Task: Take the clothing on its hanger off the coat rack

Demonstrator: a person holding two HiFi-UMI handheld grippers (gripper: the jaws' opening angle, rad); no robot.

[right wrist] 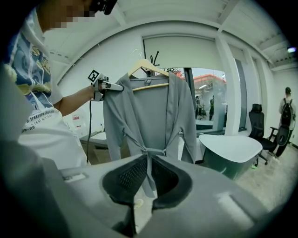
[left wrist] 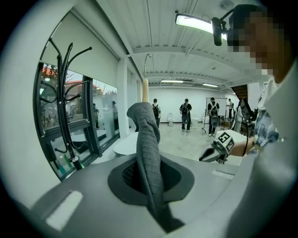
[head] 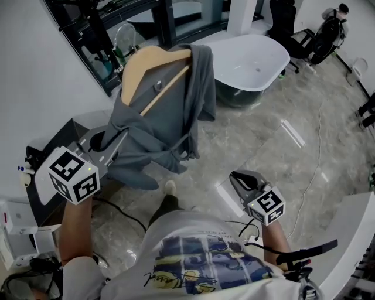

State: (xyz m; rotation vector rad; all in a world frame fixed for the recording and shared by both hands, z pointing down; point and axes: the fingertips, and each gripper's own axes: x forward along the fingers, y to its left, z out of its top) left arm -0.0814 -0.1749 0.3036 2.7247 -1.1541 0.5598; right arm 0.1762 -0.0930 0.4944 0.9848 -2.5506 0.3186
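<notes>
in the left gripper (head: 114, 143), at my left side, the grey garment (head: 170, 111) is caught by a fold of its cloth. the jaws are pressed together on this fold, and the cloth rises up from between them like a thick twisted rope. the garment hangs on a wooden hanger (head: 149, 61), which is tilted, up and to the right of this gripper. the black coat rack (left wrist: 65, 102) stands by the window, to the left of the cloth and apart from it, so the clothing is off the rack.

the right gripper (head: 239, 179) is lower, near my body and well apart from the garment. its jaws are almost together, with only a thin slit between them and nothing inside.

the garment is soft knitted fabric with long sleeves and a tie knotted at the waist. the hanger is pale smooth wood with a straight bar. the rack is thin dark metal with curved hooks.

behind the garment stands a white rounded table (head: 252, 61) on a dark base. the floor (head: 275, 152) is glossy grey stone. farther away are a black office chair (head: 281, 17) and a person with a backpack (head: 331, 29).
</notes>
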